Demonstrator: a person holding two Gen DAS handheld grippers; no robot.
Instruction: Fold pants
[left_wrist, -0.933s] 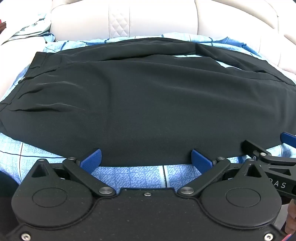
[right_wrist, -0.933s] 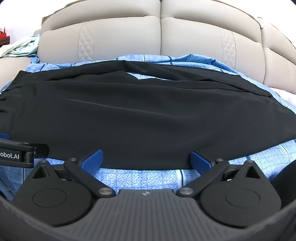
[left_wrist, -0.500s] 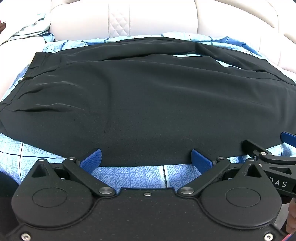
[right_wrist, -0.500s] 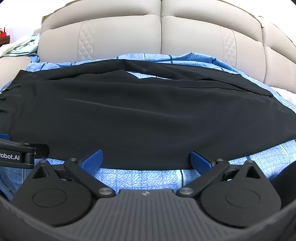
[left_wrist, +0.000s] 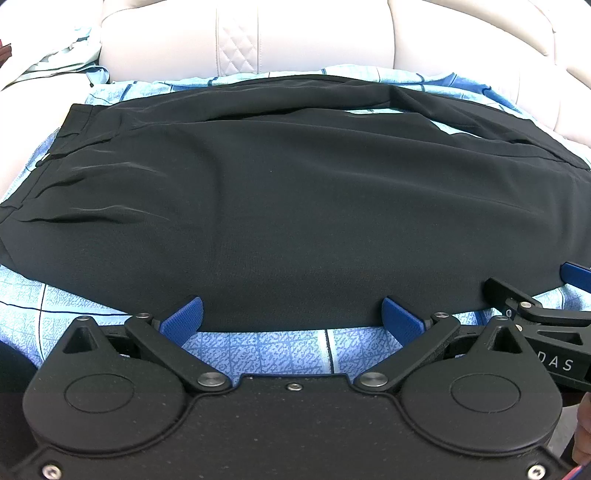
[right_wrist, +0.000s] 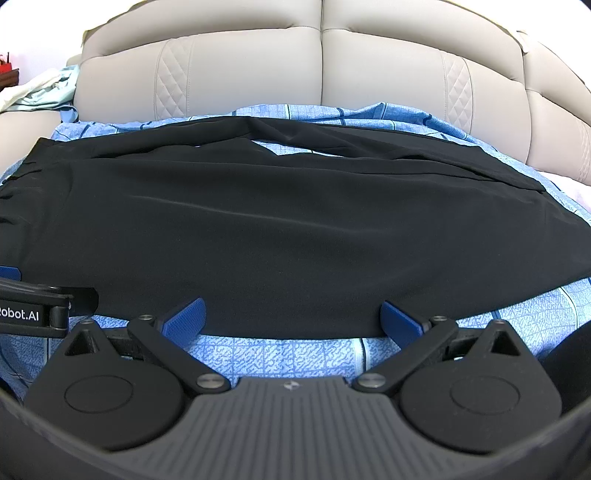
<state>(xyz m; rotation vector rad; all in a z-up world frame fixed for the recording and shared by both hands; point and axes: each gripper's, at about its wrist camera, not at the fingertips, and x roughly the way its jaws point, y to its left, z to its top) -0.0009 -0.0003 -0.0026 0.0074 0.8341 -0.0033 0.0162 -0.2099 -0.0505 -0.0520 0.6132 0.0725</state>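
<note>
Black pants (left_wrist: 295, 199) (right_wrist: 288, 229) lie spread sideways on a blue checked sheet, waistband at the left, legs running right. The far leg shows as a strip behind the near one, with a sliver of sheet between them. My left gripper (left_wrist: 292, 317) is open at the pants' near edge, its blue pads just at the hem line with nothing between them. My right gripper (right_wrist: 291, 317) is open too, at the same near edge further right. Each gripper shows at the edge of the other's view.
The blue checked sheet (left_wrist: 280, 347) covers the bed under the pants. A beige padded headboard (right_wrist: 321, 74) rises behind. Light crumpled cloth (right_wrist: 40, 92) lies at the far left. A fingertip shows at the lower right edge (left_wrist: 583, 435).
</note>
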